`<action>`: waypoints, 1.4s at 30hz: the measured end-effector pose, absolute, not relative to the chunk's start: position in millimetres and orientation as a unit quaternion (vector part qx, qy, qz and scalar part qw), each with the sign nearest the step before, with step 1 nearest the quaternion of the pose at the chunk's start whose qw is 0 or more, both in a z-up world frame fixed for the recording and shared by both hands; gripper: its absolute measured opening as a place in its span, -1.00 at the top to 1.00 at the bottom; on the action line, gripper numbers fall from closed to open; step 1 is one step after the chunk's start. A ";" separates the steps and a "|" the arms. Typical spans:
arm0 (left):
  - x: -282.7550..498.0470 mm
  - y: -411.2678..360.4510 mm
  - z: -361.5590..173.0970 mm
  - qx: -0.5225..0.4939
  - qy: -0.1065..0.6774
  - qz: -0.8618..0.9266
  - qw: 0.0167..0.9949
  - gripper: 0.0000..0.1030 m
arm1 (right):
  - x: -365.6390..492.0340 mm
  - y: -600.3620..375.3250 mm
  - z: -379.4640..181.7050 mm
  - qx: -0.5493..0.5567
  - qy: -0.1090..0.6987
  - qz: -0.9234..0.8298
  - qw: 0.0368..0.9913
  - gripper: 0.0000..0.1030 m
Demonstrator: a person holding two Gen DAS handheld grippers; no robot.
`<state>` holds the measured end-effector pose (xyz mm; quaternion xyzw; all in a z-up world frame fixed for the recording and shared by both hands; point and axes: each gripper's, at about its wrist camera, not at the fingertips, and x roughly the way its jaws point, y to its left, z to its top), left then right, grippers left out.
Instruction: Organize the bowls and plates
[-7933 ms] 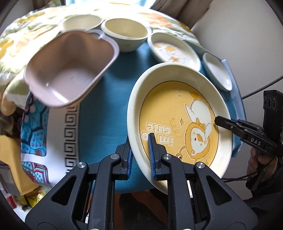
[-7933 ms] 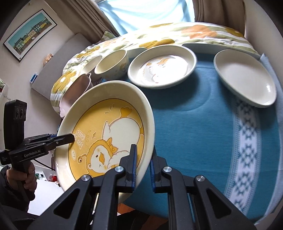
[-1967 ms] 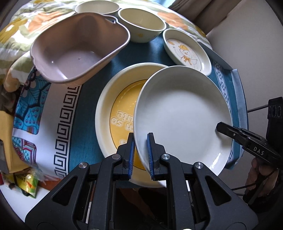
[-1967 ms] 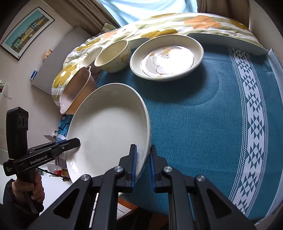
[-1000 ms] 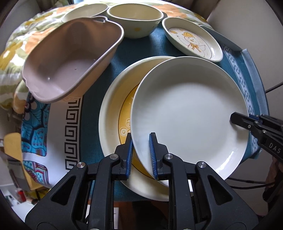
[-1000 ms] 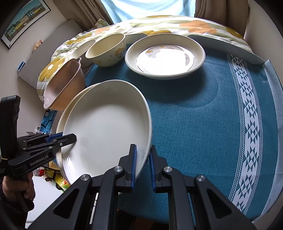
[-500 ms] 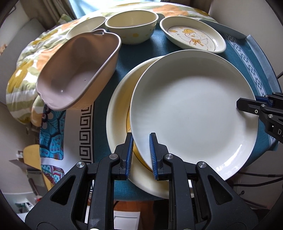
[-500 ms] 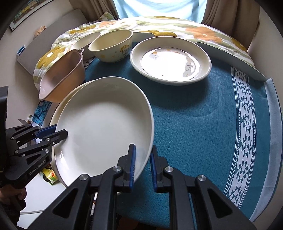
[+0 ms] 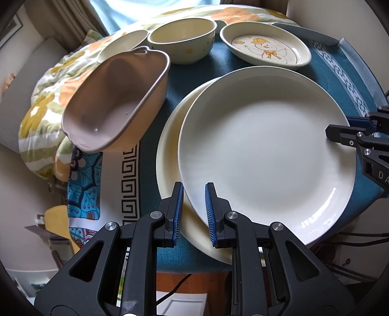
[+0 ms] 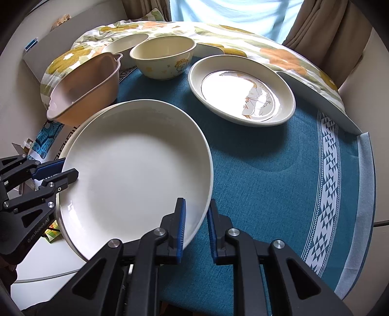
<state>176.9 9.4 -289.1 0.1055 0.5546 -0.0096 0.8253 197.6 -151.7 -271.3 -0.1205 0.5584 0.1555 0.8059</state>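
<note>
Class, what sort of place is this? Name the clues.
Likely a room in a home: a curtained window, a floral quilt along the table's far edge, and a framed picture on the wall.

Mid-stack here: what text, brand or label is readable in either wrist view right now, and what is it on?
"GenRobot.AI": on the left gripper body, right wrist view.
"DA", cut off by the frame edge: on the right gripper body, left wrist view.
Duck plate: drawing only, no legible words.

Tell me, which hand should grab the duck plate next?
Right. The right tool grips the white plate on the side nearest the duck plate, with only bare cloth between. The left tool would probably have to reach across the white plate.
</note>
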 end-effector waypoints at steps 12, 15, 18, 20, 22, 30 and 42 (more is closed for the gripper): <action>174.5 4.1 -288.3 0.130 0.546 -0.002 0.828 0.69 | 195.8 -147.2 -272.1 -0.132 0.558 0.144 0.806 0.69; 172.3 1.8 -287.4 0.141 0.542 0.002 0.828 0.69 | 195.1 -146.1 -272.1 -0.133 0.560 0.142 0.806 0.69; 167.3 0.1 -286.8 0.161 0.534 0.012 0.830 0.69 | 193.2 -144.3 -272.2 -0.138 0.558 0.139 0.806 0.69; 165.7 2.7 -286.3 0.163 0.531 0.015 0.831 0.69 | 192.3 -143.6 -272.7 -0.141 0.557 0.135 0.807 0.69; 166.2 6.0 -284.9 0.151 0.532 0.009 0.833 0.69 | 192.0 -144.0 -272.7 -0.139 0.557 0.133 0.808 0.69; 166.2 12.1 -267.6 0.128 0.527 -0.001 0.840 0.69 | 190.6 -156.4 -257.7 -0.082 0.555 0.145 0.815 0.70; 182.9 6.4 -139.9 0.054 0.395 -0.082 0.913 -1.00 | 188.0 -219.6 -159.5 0.036 0.450 0.117 0.884 -0.99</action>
